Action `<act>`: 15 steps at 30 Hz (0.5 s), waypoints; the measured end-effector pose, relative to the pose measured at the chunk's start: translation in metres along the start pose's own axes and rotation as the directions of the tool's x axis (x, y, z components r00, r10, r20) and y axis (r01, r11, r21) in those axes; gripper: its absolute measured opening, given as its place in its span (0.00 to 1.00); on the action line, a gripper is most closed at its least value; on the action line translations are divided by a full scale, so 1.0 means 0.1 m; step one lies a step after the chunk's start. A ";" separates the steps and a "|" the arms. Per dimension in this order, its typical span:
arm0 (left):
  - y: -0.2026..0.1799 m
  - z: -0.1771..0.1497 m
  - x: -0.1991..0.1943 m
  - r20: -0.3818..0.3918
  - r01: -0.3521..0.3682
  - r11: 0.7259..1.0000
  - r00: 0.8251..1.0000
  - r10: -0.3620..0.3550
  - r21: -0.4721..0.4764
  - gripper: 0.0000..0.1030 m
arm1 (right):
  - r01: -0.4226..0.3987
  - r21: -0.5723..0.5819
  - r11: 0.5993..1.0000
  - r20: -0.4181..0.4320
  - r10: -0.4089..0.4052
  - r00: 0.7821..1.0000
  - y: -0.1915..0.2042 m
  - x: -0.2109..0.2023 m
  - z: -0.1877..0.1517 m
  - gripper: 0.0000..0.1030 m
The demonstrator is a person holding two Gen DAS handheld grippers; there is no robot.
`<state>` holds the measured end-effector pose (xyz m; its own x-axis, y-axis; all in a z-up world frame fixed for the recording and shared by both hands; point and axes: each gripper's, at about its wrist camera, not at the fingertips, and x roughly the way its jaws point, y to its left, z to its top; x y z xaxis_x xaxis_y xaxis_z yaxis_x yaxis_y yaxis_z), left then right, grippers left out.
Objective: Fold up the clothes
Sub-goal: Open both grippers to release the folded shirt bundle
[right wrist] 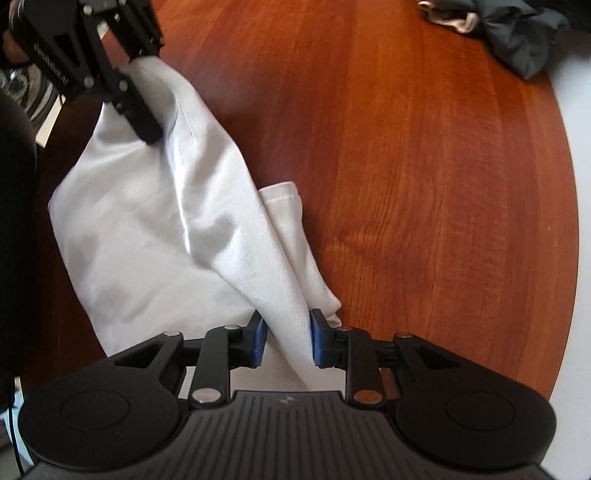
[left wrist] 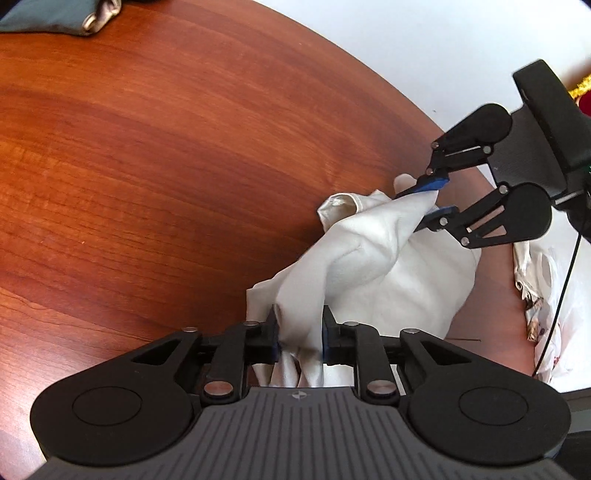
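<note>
A white garment (left wrist: 369,266) lies bunched at the near edge of the round wooden table (left wrist: 147,147). My left gripper (left wrist: 300,332) straddles one raised fold of it, jaws slightly apart, the fabric slack between the pads. My right gripper (left wrist: 432,199) straddles the opposite raised corner. In the right wrist view the white garment (right wrist: 147,240) runs diagonally between the blue pads of my right gripper (right wrist: 287,339), with a small gap beside the left pad. My left gripper (right wrist: 147,92) stands at the top left over the far corner of the cloth.
A dark green garment (left wrist: 55,18) lies crumpled at the far edge of the table (right wrist: 406,184); it shows as a dark garment (right wrist: 517,33) in the right wrist view. A patterned plastic bag (left wrist: 543,288) lies on the pale floor beyond the rim.
</note>
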<state>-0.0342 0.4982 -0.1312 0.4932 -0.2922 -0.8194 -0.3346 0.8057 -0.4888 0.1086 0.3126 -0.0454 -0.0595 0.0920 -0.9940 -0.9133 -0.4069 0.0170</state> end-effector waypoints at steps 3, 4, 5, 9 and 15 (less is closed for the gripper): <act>-0.01 -0.02 -0.04 0.033 0.007 1.000 0.999 -0.007 -0.006 0.27 | 0.059 0.055 0.997 0.050 -0.062 0.997 0.02 -0.17 -0.04 0.40; -0.02 -0.02 -0.07 0.047 0.011 1.000 0.999 -0.010 -0.008 0.29 | 0.065 0.075 0.995 0.070 -0.071 0.995 0.03 -0.24 -0.05 0.41; -0.03 -0.02 -0.10 0.060 0.011 1.000 0.998 -0.010 -0.007 0.30 | 0.073 0.096 0.993 0.091 -0.082 0.992 0.03 -0.32 -0.06 0.41; -0.08 -0.01 -0.21 0.102 -0.006 1.000 0.995 0.006 -0.007 0.31 | 0.128 0.159 0.979 0.137 -0.150 0.979 0.10 -0.62 -0.13 0.42; -0.23 -0.08 -0.50 0.169 -0.058 0.998 0.984 0.057 0.002 0.31 | 0.185 0.261 0.948 0.170 -0.234 0.957 0.19 -0.88 -0.32 0.45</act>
<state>-0.0575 0.4898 -0.0811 0.6022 -0.1547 -0.7832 -0.3610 0.8222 -0.4400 0.1090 0.2674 0.0385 0.0882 0.3373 -0.9372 -0.9814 -0.1316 -0.1397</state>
